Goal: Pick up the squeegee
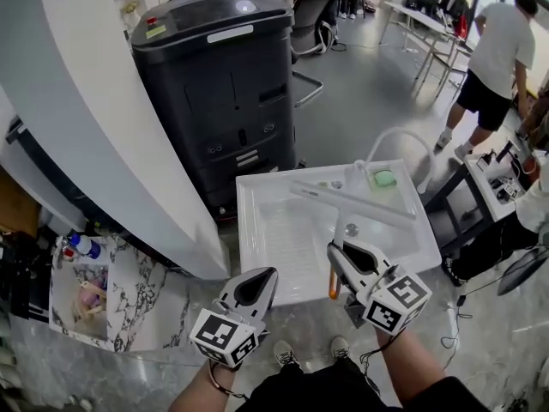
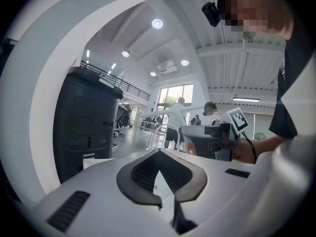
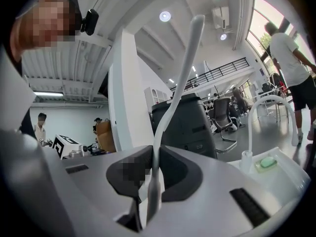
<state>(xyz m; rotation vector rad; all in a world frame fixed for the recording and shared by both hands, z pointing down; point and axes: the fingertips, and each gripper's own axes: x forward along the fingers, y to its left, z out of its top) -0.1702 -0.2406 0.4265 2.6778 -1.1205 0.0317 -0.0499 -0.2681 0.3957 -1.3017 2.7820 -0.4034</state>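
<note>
Presently the right gripper (image 1: 337, 254) pinches the squeegee (image 1: 352, 202) by its thin handle above the sink (image 1: 246, 230), the left gripper (image 1: 260, 277) shut and empty beside it, so the long blade could, I judge, swivel or slip from that narrow hold and drop.

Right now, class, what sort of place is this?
Likely an open-plan office or lab: an office chair and desks behind, with a white sink set up beside a black machine.
</note>
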